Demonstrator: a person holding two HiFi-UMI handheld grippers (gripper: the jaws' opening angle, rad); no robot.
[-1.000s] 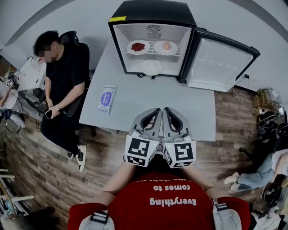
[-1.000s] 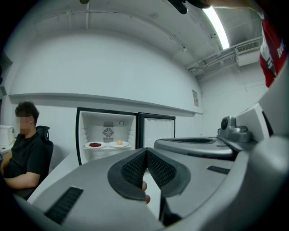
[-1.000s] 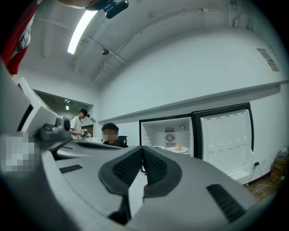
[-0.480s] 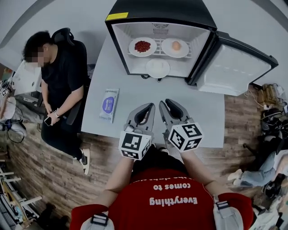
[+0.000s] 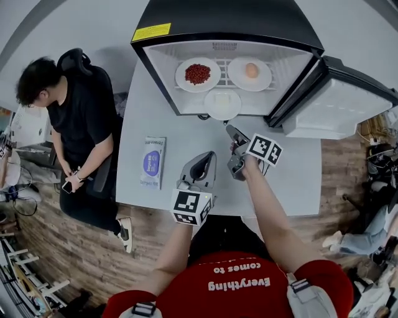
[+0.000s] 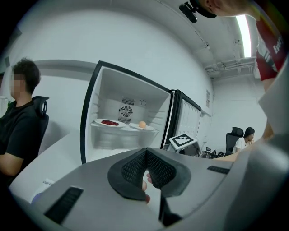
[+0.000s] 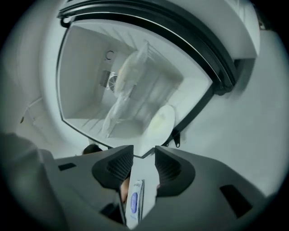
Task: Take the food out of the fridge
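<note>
Fridge (image 5: 224,18), boxy, black-cased, white-lined

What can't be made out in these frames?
- Lower plate: head view, its contents are too pale and small to identify.
- Upper-shelf plates: right gripper view, smeared by motion blur, so the food on them can't be told apart.
- Packet: head view, its print is too small to read.
</note>
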